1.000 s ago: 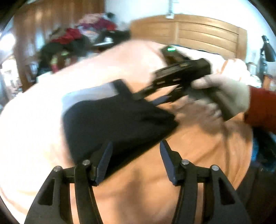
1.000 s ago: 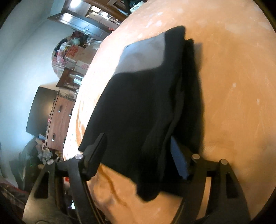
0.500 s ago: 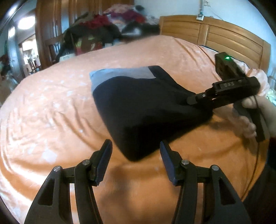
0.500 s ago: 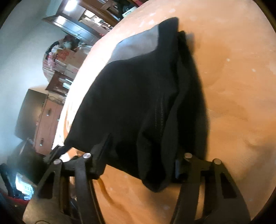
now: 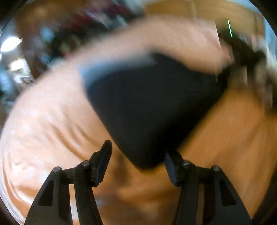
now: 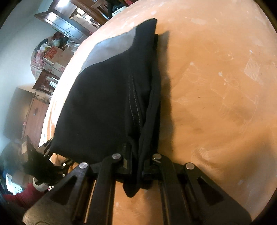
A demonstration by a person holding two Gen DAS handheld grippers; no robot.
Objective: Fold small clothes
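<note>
A black garment (image 5: 152, 107) with a grey waistband (image 5: 110, 69) lies folded on the orange bedsheet (image 5: 52, 138). My left gripper (image 5: 136, 161) is open, and the garment's near corner reaches in between its fingers. This view is smeared by motion. My right gripper (image 5: 245, 53) is a dark blur at the garment's far right corner. In the right wrist view the right gripper (image 6: 137, 162) is shut on the layered edge of the black garment (image 6: 103, 103). The cloth hangs down between its jaws, and the grey band (image 6: 110, 48) is at the far end.
A wooden headboard (image 5: 199, 10) stands behind the bed. Boxes and clutter (image 6: 53, 57) and a wooden cabinet (image 6: 32, 117) lie beyond the bed's left edge. A gloved hand (image 6: 39, 186) with a red sleeve (image 6: 19, 197) shows at lower left. Bare sheet (image 6: 216, 86) spreads right of the garment.
My right gripper has shut on the garment's edge. My left gripper has moved in, so the garment's near corner now sits between its open fingers.
</note>
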